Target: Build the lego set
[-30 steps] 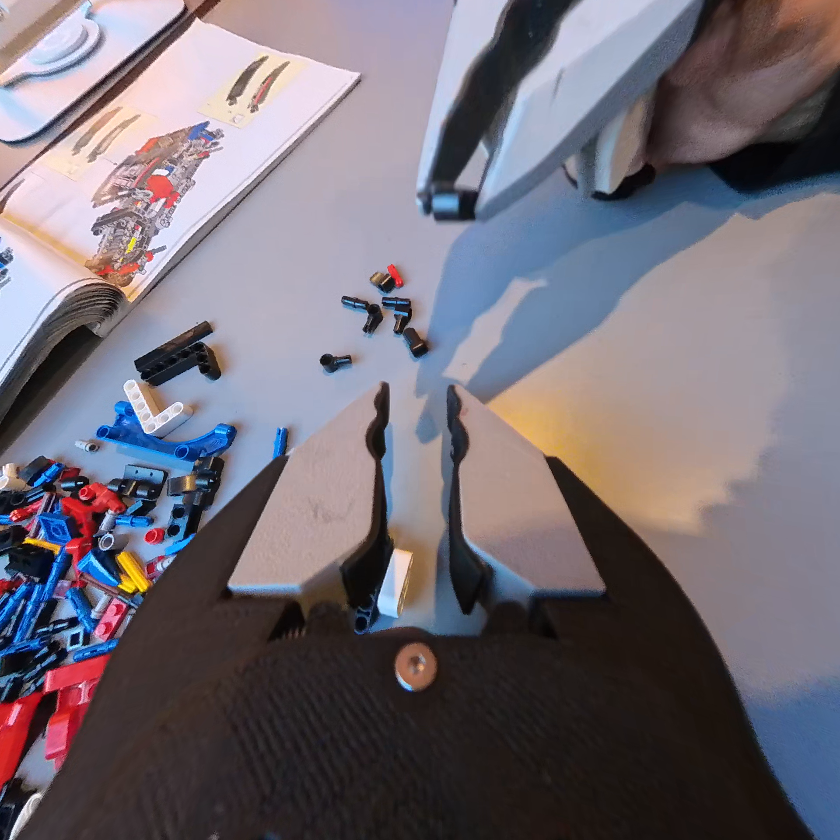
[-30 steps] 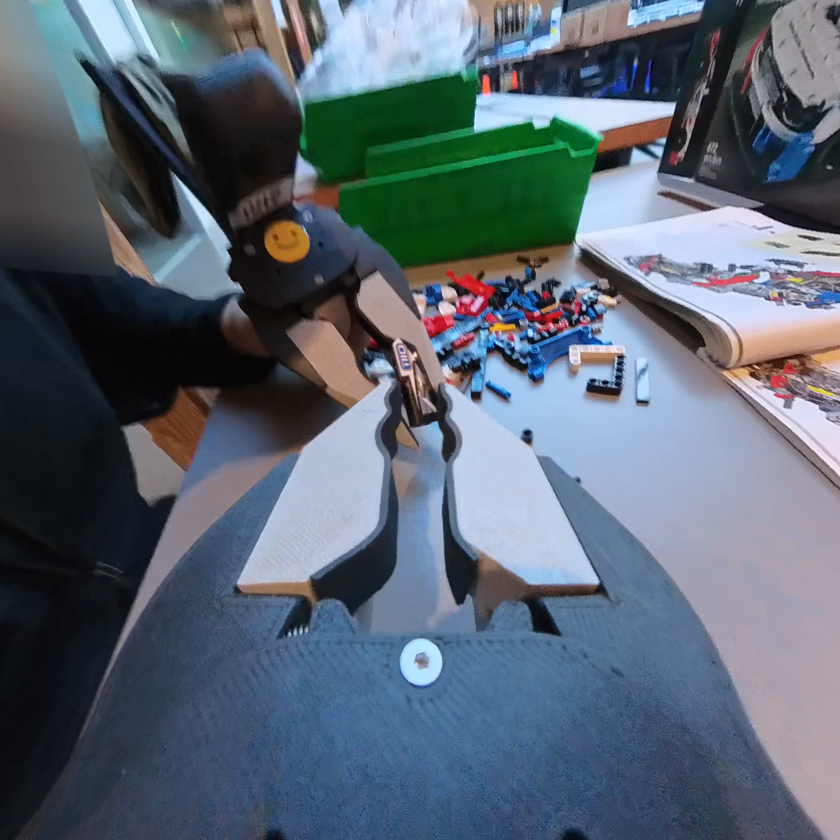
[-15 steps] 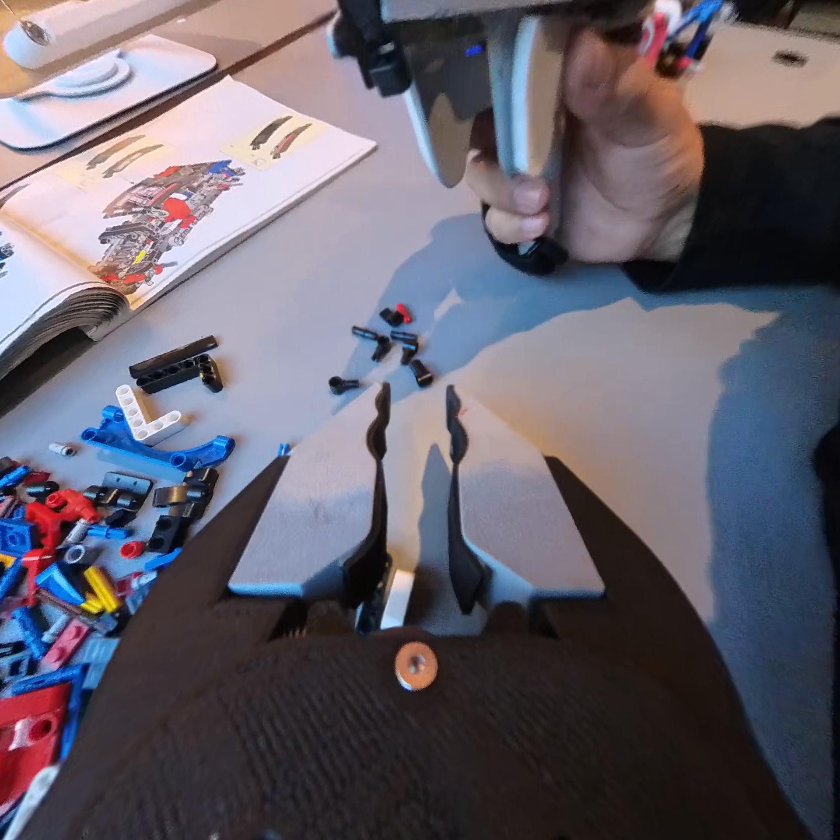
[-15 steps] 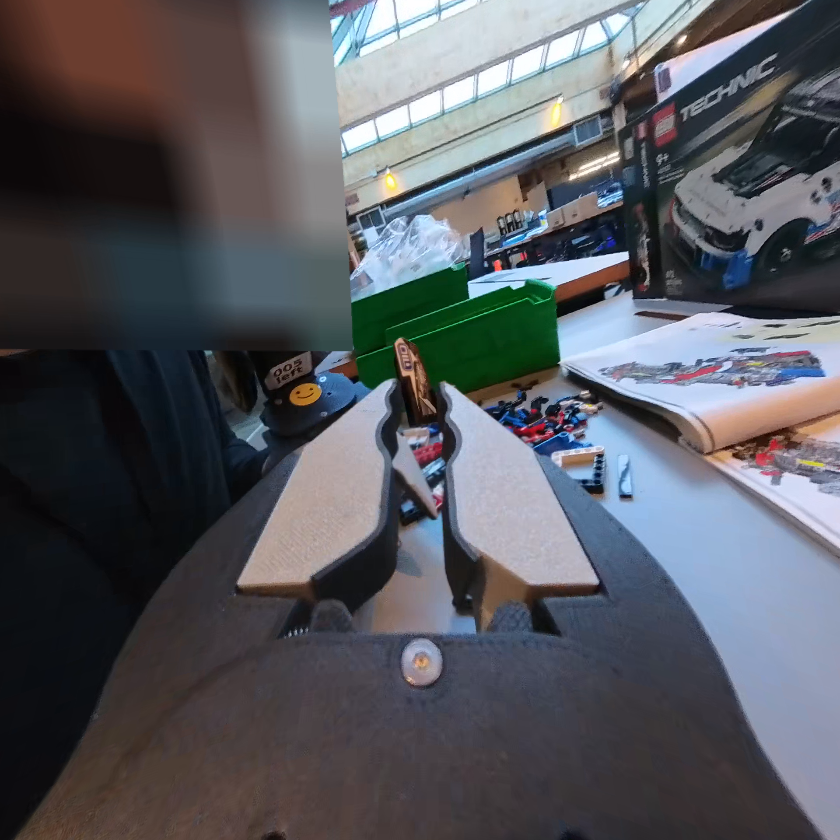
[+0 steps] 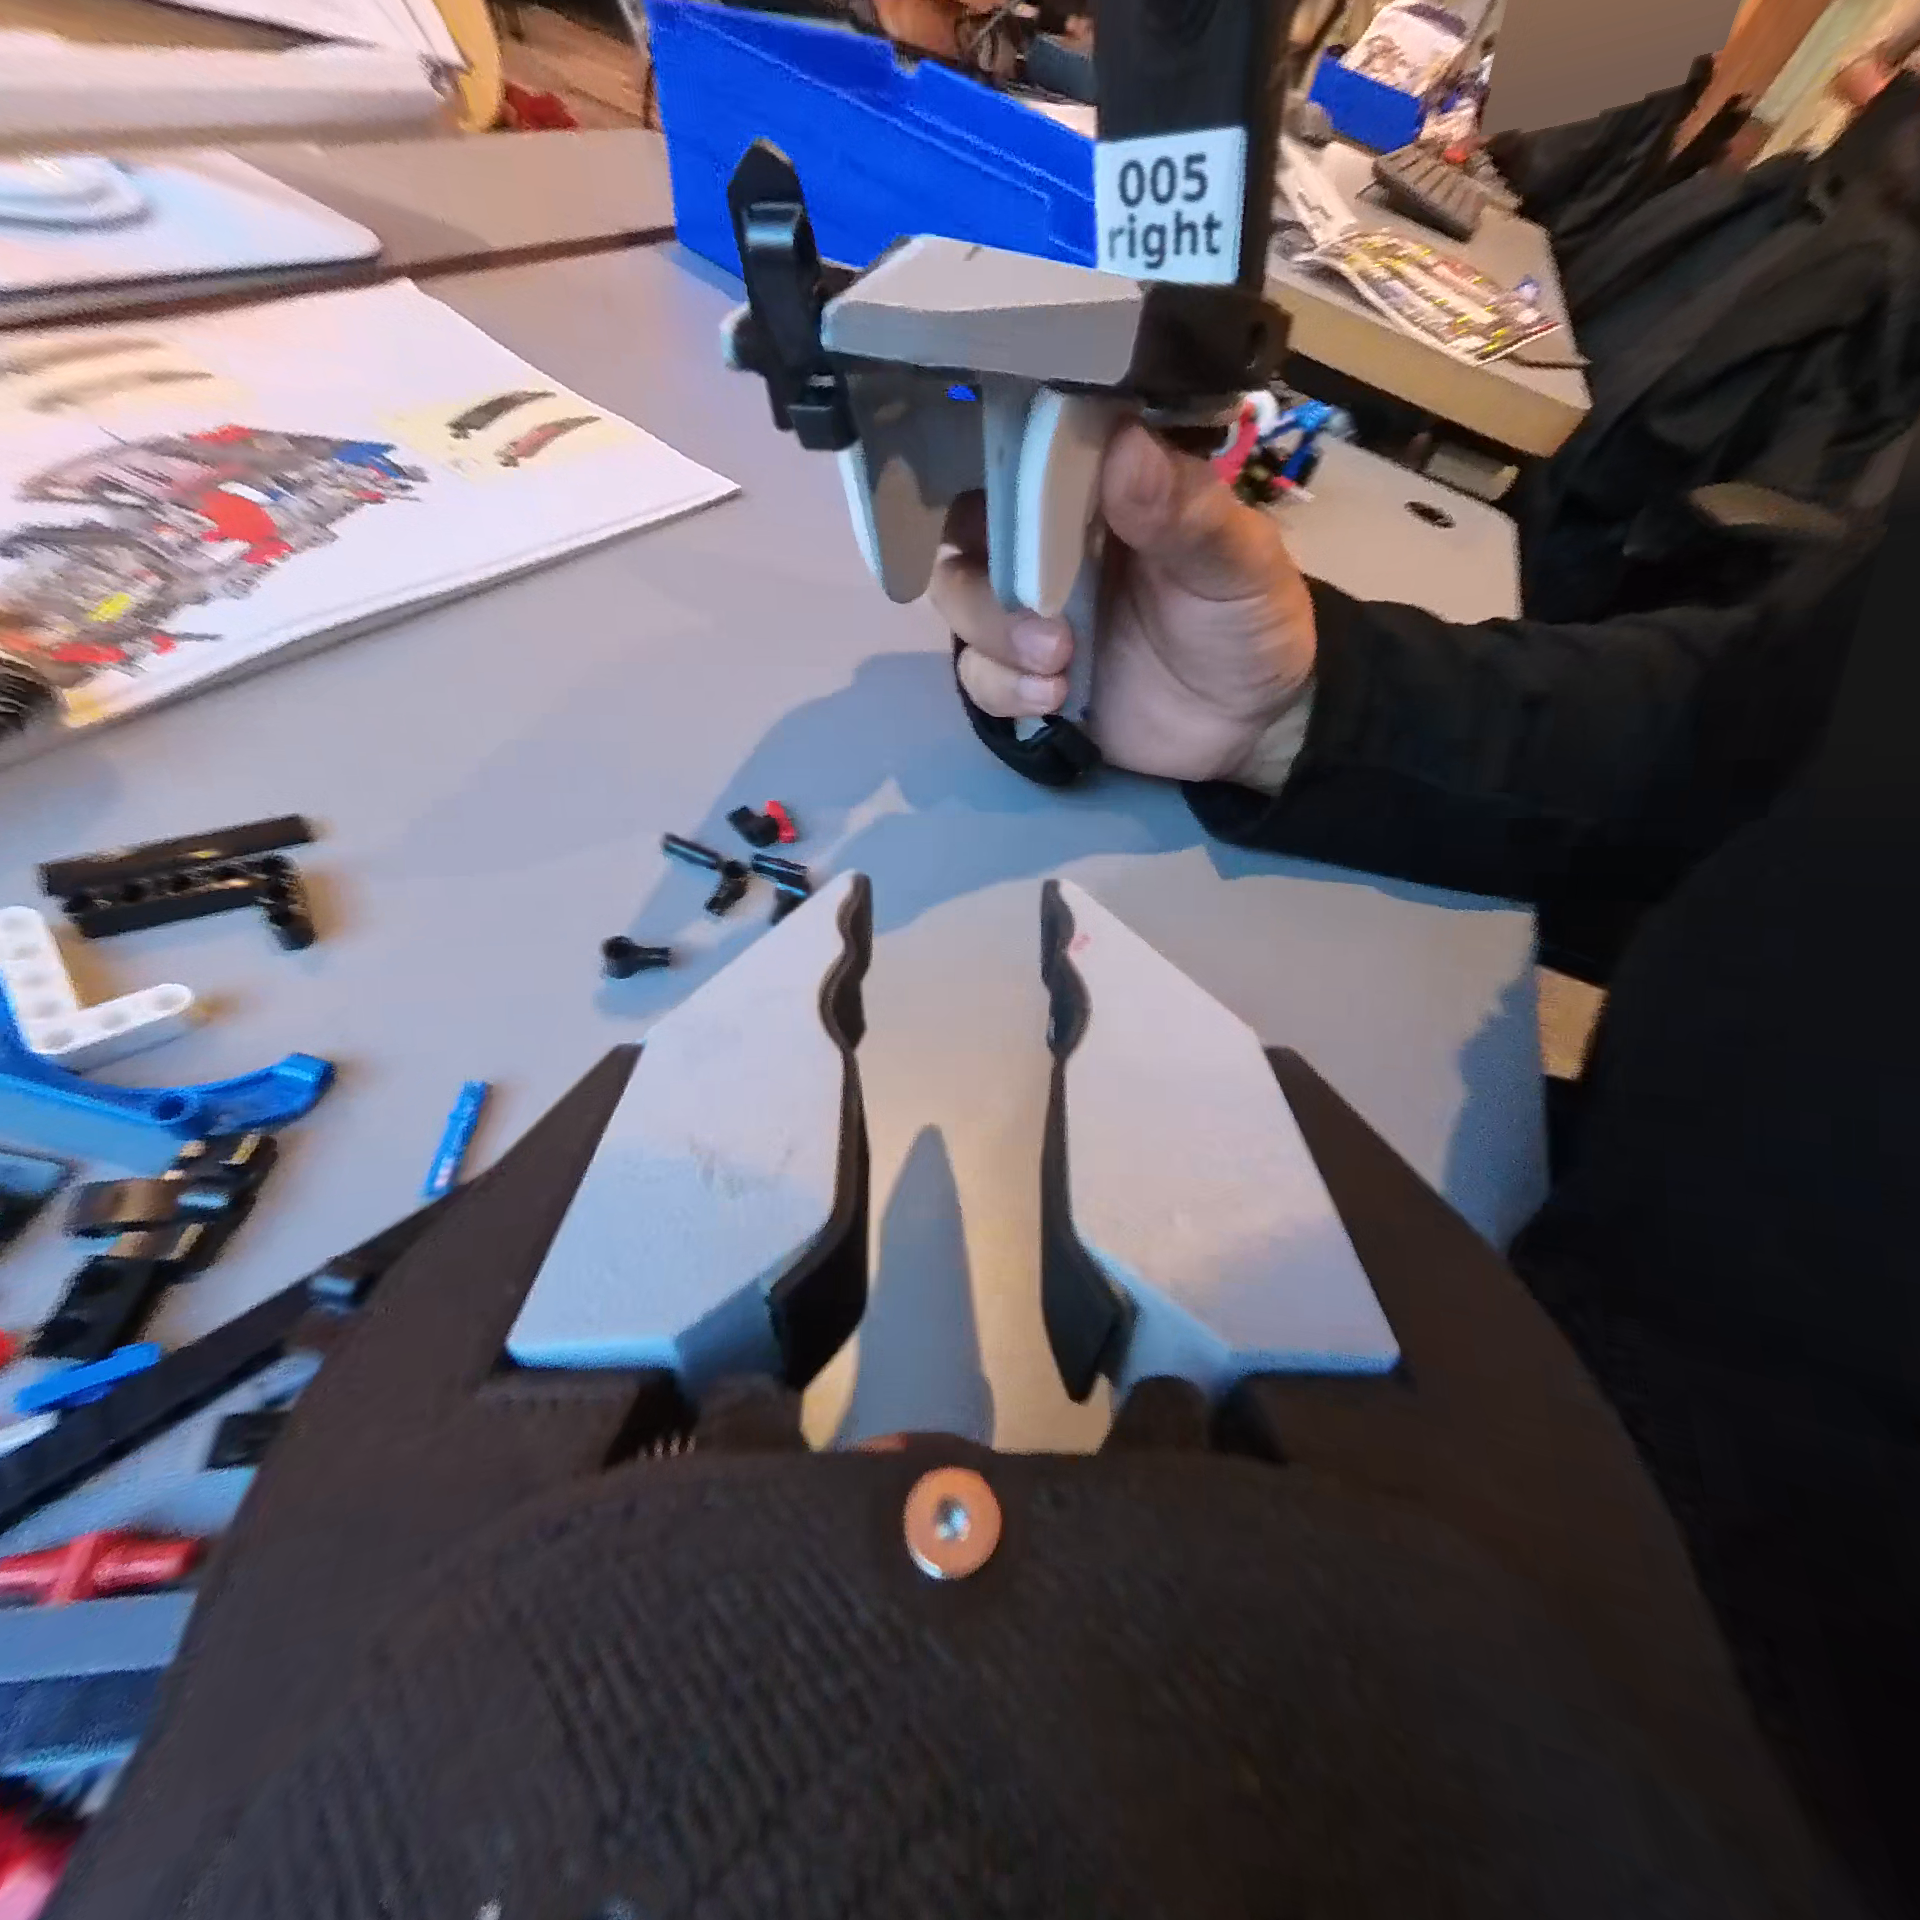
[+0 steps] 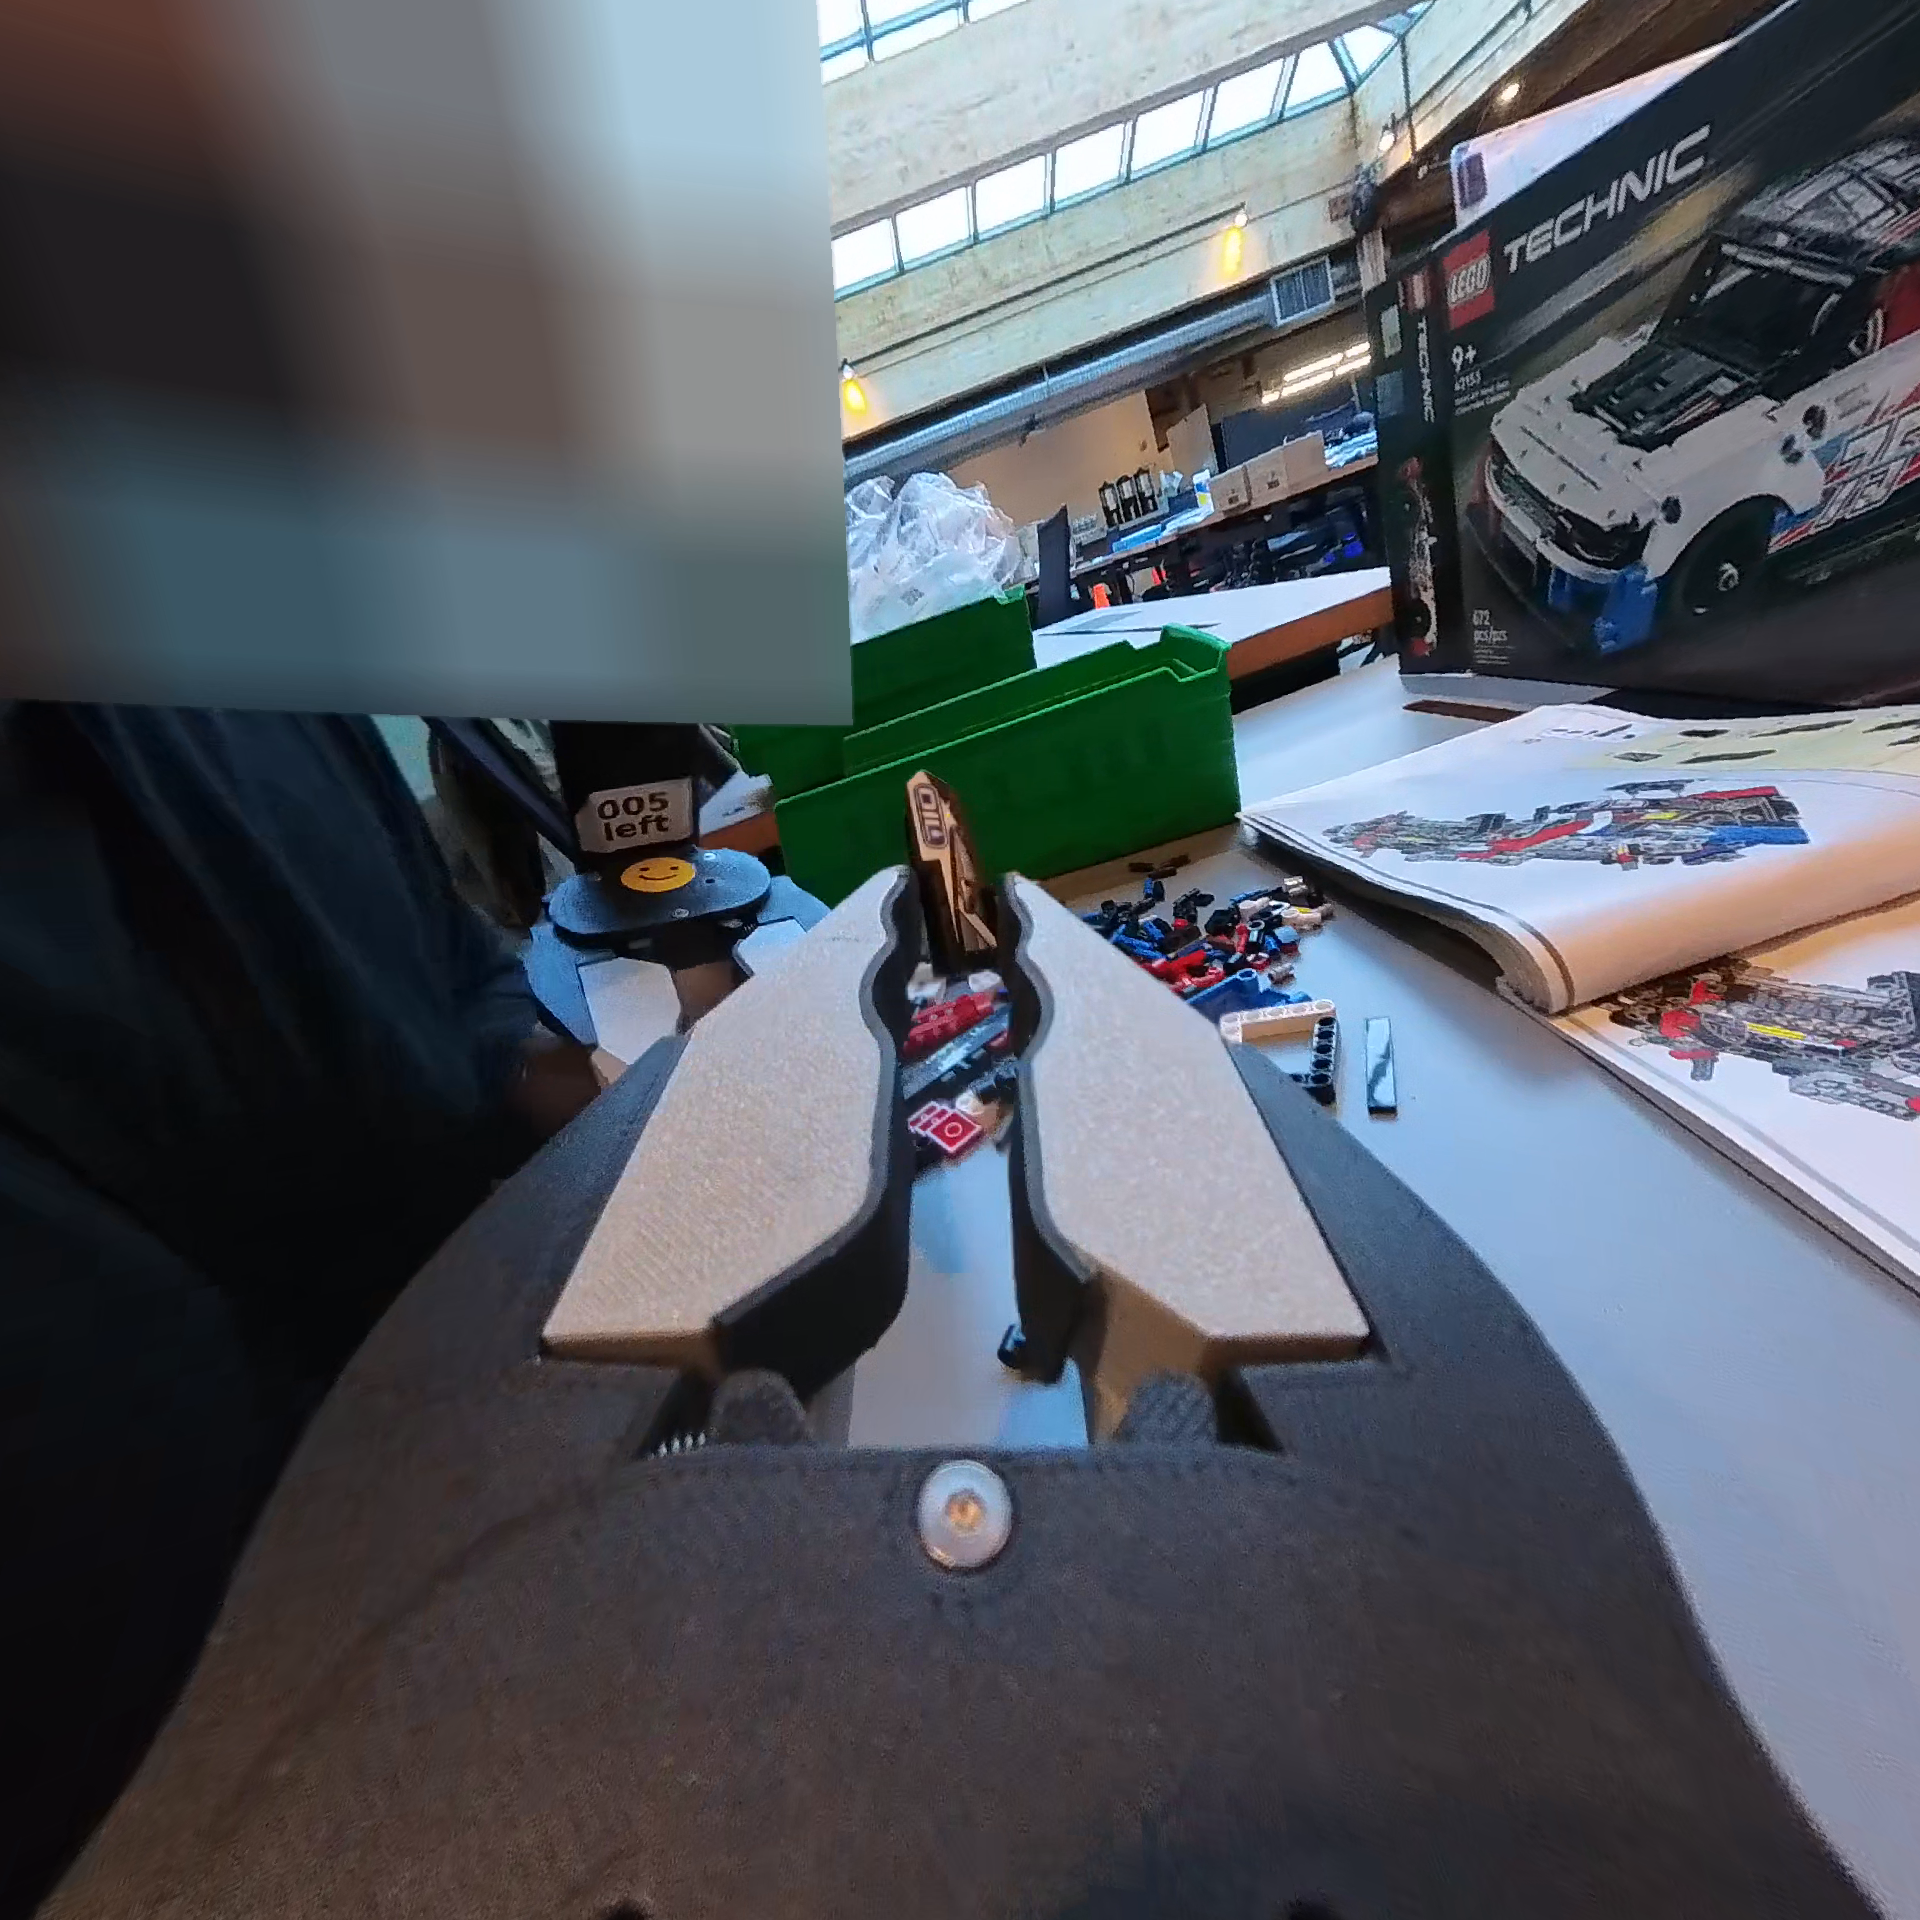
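Note:
My right gripper [image 6: 956, 902] is shut on a slim black curved panel piece [image 6: 943, 868] that carries a sticker and stands upright between the fingertips, held above the table. The same gripper [image 5: 795, 348] and the panel [image 5: 777, 281] show in the left wrist view, up and ahead of my left gripper. My left gripper [image 5: 951, 920] is open and empty, low over the grey table [image 5: 582, 727]. It also shows in the right wrist view [image 6: 665, 966], at the left behind the right fingers. Small black pins [image 5: 727, 878] lie just ahead of the left fingertips.
A pile of loose red, blue and black pieces [image 6: 1195, 935] lies mid-table. A black L beam [image 5: 177, 883], a white L beam [image 5: 73, 1003] and a blue curved piece [image 5: 156, 1107] lie at the left. An open instruction booklet [image 6: 1558, 862], green bins [image 6: 1039, 769], the set's box [image 6: 1662, 416] and a blue bin [image 5: 883, 156] stand around. The gap from one gripper's tips to the other's is roughly 9 centimetres.
My right gripper has risen from near the left gripper and levelled out, still holding the black panel. My left gripper has tilted up and drawn back slightly, staying open.

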Motion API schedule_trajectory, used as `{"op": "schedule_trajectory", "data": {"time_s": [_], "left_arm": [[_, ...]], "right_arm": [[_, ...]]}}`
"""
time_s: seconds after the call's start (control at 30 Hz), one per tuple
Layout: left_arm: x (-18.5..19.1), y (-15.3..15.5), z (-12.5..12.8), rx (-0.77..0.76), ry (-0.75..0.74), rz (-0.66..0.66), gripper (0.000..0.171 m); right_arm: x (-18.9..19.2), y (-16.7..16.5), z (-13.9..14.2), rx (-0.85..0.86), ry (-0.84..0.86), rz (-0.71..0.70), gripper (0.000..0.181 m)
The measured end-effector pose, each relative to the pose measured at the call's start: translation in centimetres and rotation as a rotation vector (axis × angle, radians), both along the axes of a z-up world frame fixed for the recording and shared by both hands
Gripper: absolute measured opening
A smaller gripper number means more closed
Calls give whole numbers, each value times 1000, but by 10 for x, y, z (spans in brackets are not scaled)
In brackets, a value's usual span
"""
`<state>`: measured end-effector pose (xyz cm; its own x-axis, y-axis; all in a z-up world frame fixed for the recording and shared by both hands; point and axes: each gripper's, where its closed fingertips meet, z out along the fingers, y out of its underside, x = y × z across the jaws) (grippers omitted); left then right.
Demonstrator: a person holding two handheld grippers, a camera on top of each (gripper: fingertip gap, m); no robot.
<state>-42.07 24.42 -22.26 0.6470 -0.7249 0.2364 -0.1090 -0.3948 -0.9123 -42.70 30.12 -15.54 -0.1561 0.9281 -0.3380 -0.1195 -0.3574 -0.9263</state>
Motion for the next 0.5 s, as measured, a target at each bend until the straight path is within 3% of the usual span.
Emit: {"op": "schedule_trajectory", "data": {"time_s": [0.13,0.3,0.5], "left_arm": [[-11,7,4,61,49,68,29],[-13,9,3,4,23,105,30],[-14,15,24,24,57,151,34]], "right_arm": [[-4,-8,7,-28,44,42,10],[-11,-27,7,-51,51,128,11],[-12,-46,15,-65,89,209,9]]}}
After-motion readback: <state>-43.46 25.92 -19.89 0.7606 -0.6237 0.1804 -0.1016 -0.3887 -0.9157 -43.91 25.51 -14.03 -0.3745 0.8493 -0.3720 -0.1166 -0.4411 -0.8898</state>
